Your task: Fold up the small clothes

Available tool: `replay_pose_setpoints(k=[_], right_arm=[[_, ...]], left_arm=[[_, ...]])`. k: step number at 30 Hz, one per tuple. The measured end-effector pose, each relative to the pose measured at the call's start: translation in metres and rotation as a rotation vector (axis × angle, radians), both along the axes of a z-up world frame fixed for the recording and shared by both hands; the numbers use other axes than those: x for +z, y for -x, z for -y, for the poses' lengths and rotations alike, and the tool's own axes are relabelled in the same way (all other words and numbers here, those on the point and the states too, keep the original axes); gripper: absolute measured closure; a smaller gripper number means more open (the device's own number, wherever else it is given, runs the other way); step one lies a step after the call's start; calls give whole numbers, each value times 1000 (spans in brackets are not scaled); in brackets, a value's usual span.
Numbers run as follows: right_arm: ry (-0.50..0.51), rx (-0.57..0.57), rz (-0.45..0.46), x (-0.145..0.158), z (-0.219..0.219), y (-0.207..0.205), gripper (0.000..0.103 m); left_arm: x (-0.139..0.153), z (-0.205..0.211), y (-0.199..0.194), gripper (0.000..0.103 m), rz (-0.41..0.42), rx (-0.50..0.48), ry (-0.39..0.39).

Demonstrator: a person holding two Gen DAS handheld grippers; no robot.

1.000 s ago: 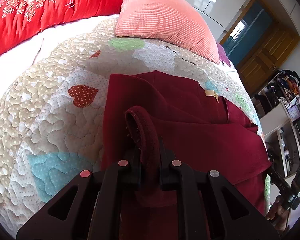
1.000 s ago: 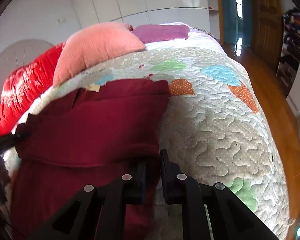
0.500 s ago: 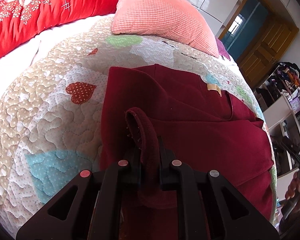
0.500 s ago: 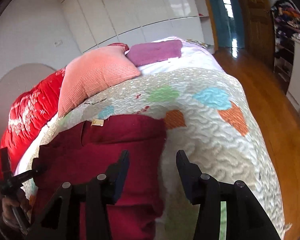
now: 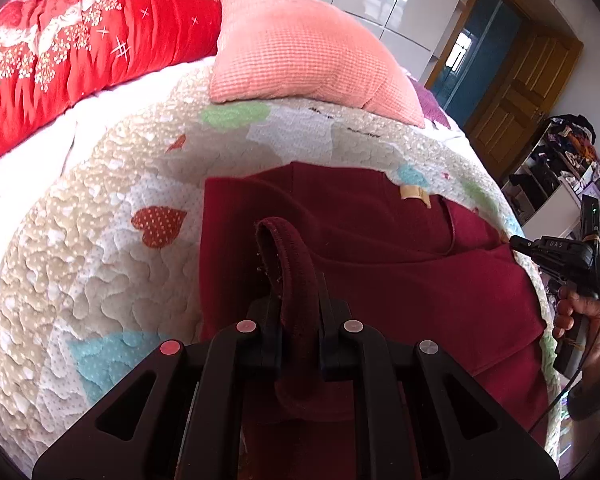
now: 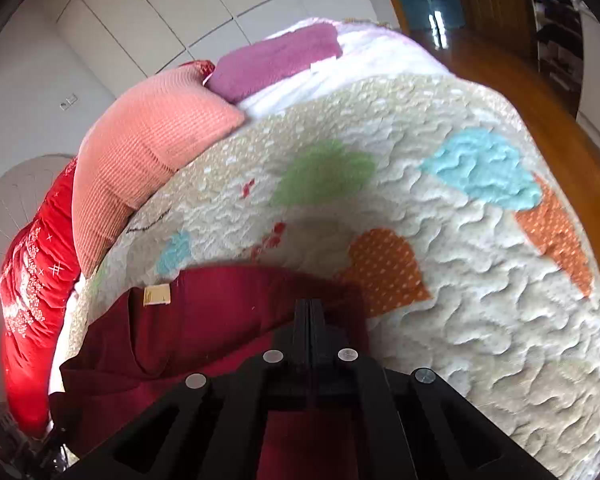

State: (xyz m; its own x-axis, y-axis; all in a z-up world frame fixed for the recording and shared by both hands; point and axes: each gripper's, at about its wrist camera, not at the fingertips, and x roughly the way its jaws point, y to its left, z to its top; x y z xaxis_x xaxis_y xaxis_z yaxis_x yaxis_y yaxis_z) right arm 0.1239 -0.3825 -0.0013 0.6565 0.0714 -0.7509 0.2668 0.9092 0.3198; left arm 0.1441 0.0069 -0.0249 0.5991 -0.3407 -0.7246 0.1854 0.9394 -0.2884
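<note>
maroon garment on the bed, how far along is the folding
Partly done: the maroon garment lies on the quilt with one side already folded across. The left gripper pinches a ribbed edge; the right gripper is shut, empty as far as visible. Remaining folds are left.

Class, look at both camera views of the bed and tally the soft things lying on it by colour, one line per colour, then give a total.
Dark red: 1, the garment
Salmon pink: 1, the cushion
Bright red: 1, the patterned duvet
Purple: 1, the folded cloth
Multicoloured: 1, the heart-patch quilt
Total: 5
</note>
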Motion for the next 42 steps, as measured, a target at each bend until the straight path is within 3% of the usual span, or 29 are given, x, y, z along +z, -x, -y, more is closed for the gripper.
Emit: replay_pose_setpoints(k=[4, 7, 9, 10, 11, 15, 18, 21, 25, 27, 30, 32, 34, 37, 39, 42], right_arm=[[-32, 4, 18, 7, 13, 4, 103], [-54, 113, 50, 16, 0, 6, 101], [61, 195, 16, 20, -17, 2, 80], [132, 226, 8, 20, -26, 1, 61], [181, 257, 2, 19, -31, -1, 57], [148, 335, -138, -8, -31, -15, 57], [171, 318, -115, -23, -34, -10, 56], [256, 340, -98, -22, -49, -5, 87], [256, 304, -40, 0, -42, -3, 91], [254, 234, -4, 5, -32, -1, 97], [150, 170, -18, -6, -17, -6, 97], [185, 184, -52, -15, -25, -7, 97], [219, 196, -42, -9, -31, 1, 96], [194, 194, -11, 12, -34, 30, 70], [172, 226, 6, 20, -41, 57, 68], [211, 287, -30, 8, -57, 88, 68]], left_arm=[[4, 5, -7, 93, 12, -8, -8], [-1, 6, -6, 93, -2, -6, -11], [-1, 3, -2, 93, -2, -5, -16], [-2, 2, 0, 93, -5, -6, -15], [-2, 1, 1, 93, -9, -7, -15], [-6, -1, 3, 93, -22, -6, -19], [-10, 1, 3, 93, -28, -2, -27], [-9, 2, 0, 93, -32, 9, -17], [9, 0, -2, 93, 30, 0, 19], [9, 2, -3, 93, 40, 2, -3], [-13, 7, -15, 92, -31, -2, -27], [-27, 8, -19, 91, -58, 4, -44], [-25, 2, -15, 89, -51, 9, -12], [-16, -8, -7, 85, -55, 20, 14], [-10, -13, 0, 85, -50, 23, 12], [-2, -18, 16, 70, -13, 43, -13]])
